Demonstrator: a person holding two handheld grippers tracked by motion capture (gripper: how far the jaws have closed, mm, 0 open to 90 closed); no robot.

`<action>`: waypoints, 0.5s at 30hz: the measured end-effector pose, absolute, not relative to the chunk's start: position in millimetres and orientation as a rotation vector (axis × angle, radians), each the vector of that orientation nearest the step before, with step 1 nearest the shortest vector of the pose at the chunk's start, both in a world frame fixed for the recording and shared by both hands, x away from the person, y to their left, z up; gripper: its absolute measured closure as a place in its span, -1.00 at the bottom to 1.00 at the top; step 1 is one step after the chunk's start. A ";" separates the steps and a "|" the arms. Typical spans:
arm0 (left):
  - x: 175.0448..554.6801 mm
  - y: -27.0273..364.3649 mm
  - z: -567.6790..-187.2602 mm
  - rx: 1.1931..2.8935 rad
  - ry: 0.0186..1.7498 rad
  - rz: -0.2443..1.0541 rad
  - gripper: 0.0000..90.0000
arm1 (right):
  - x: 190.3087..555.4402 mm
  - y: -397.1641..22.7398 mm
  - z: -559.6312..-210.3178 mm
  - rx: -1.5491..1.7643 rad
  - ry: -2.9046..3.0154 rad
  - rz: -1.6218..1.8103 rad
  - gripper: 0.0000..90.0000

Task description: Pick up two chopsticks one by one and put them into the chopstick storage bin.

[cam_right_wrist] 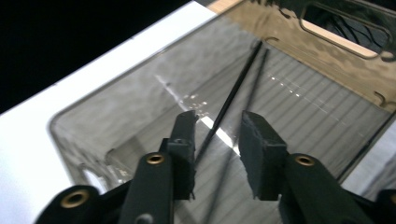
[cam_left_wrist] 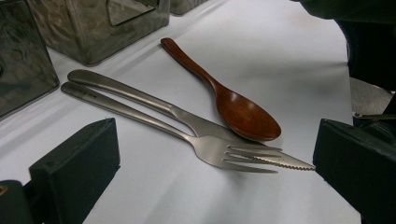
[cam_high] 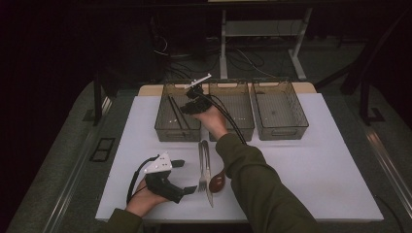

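Chopsticks point(cam_right_wrist: 233, 100) lie in the bin point(cam_right_wrist: 84, 135) — lower ends hidden behind right gripper point(cam_right_wrist: 217, 135).

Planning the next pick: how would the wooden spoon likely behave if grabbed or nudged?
The wooden spoon looks solid, so probably stiff and fairly light. Its glossy finish may slip between fingers. The rounded bowl lies on the table beside the knife, so a push would likely make it rock or pivot.

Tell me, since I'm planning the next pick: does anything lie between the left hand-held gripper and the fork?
Nothing visible does. The left hand-held gripper faces the fork across bare white table; the knife and wooden spoon lie beyond it.
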State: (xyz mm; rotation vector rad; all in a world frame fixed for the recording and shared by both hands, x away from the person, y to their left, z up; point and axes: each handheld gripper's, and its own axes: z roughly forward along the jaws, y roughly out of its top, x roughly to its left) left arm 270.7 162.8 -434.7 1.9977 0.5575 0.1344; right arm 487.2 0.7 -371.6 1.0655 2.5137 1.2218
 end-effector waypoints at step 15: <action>271.2 162.9 -435.2 2.001 0.561 0.139 -1.00 | 462.9 -35.9 -359.1 0.958 2.493 1.397 0.02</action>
